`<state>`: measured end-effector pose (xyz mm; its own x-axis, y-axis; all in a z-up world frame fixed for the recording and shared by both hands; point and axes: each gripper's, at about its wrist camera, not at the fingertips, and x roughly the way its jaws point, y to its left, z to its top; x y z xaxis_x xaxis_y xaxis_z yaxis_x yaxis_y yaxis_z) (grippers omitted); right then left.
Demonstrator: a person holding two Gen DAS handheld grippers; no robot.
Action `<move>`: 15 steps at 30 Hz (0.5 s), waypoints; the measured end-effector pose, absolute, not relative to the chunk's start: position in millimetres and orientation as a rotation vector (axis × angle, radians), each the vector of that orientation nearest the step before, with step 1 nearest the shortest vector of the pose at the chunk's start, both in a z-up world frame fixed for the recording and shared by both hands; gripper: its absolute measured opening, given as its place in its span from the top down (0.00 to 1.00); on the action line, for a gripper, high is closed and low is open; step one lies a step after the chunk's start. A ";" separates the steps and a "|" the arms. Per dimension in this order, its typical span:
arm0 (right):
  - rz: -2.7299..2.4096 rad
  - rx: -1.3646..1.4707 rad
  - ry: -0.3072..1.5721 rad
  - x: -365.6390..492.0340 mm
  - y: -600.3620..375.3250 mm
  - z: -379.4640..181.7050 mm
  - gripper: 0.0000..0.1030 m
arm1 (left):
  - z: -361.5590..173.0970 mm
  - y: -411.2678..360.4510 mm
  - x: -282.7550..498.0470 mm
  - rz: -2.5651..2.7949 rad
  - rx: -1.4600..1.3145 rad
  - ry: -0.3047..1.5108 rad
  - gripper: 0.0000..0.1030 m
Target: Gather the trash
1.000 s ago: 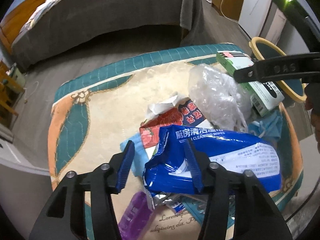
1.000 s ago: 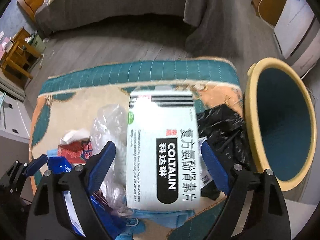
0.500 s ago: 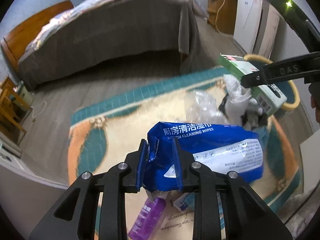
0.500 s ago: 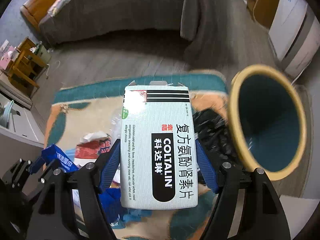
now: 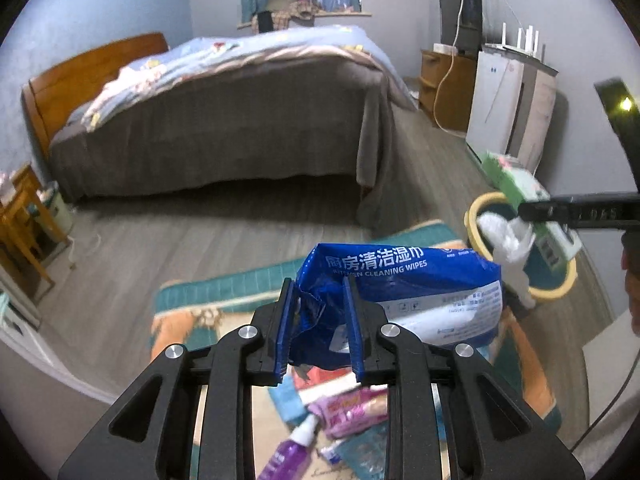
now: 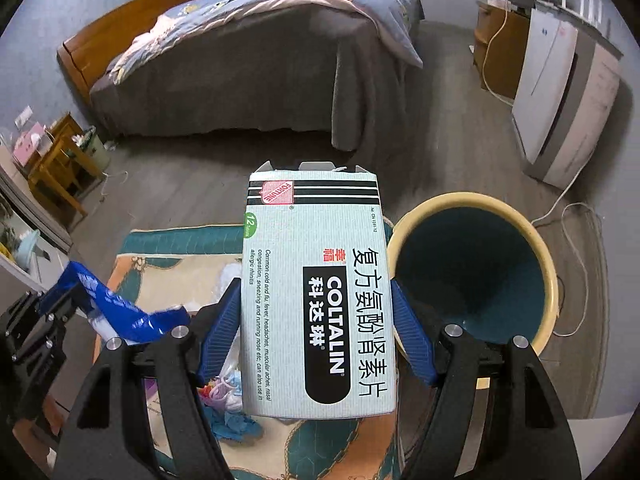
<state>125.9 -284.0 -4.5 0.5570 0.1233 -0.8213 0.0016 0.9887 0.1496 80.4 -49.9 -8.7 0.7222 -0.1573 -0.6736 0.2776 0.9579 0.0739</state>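
My left gripper (image 5: 318,286) is shut on the crumpled end of a blue cleaning-wipes packet (image 5: 420,280), held up above the rug. The packet (image 6: 120,312) also shows at the left of the right wrist view. My right gripper (image 6: 315,286) is shut on the sides of a pale green COLTALIN medicine box (image 6: 316,240), lifted beside the yellow-rimmed bin (image 6: 550,280). In the left wrist view the box (image 5: 516,184) hangs over the bin (image 5: 560,292), with a crumpled clear plastic bag (image 5: 508,240) dangling under it.
More trash lies on the patterned rug (image 5: 224,292): a purple bottle (image 5: 288,456), a pink packet (image 5: 348,408), blue scraps (image 6: 236,420). A bed (image 5: 224,120) stands behind. A white appliance (image 5: 508,112) and a loose cable (image 6: 576,240) are at the right.
The left jaws closed on the blue packet and the right jaws on the box. Both grippers rose off the rug with them, tilting up so the bed and room came into view.
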 end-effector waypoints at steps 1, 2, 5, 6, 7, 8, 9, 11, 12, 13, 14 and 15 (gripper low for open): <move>0.078 0.145 0.992 127.5 -285.7 -9.1 0.31 | -6.3 -53.0 80.4 -0.252 0.168 0.722 0.76; 0.084 0.145 1.002 128.7 -285.3 -12.4 0.31 | -4.3 -55.2 80.2 -0.260 0.162 0.719 0.76; 0.097 0.131 1.035 134.2 -281.5 -25.1 0.31 | -5.7 -63.1 81.6 -0.267 0.176 0.729 0.76; 0.101 0.125 1.045 137.0 -280.1 -29.1 0.31 | -8.2 -65.0 82.1 -0.261 0.190 0.737 0.76; 0.108 0.116 1.063 141.2 -277.0 -36.6 0.31 | -10.7 -65.3 83.1 -0.259 0.196 0.747 0.76; 0.110 0.110 1.076 143.7 -274.3 -40.8 0.31 | -14.9 -65.4 84.9 -0.255 0.204 0.761 0.76; 0.111 0.101 1.088 146.1 -273.0 -45.1 0.31 | -16.8 -65.1 85.2 -0.248 0.215 0.766 0.76; 0.097 0.073 1.110 151.1 -271.6 -54.6 0.31 | -22.8 -65.2 87.2 -0.229 0.248 0.781 0.76; 0.090 0.064 1.121 153.4 -271.7 -60.4 0.31 | -27.7 -63.8 89.0 -0.220 0.257 0.795 0.76; 0.082 0.058 1.132 155.2 -273.3 -65.3 0.31 | -30.2 -60.9 89.5 -0.217 0.256 0.802 0.76; 0.066 0.059 1.152 157.4 -275.7 -73.4 0.31 | -32.4 -58.7 91.1 -0.212 0.254 0.810 0.76; 0.058 0.072 1.176 159.7 -278.5 -81.5 0.31 | -35.3 -56.8 93.4 -0.203 0.252 0.822 0.76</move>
<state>159.7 -278.5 -81.5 0.3833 0.0834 -0.9199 -0.0082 0.9962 0.0869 93.4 -56.8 -35.3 0.6641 -0.0808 -0.7433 0.2749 0.9509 0.1423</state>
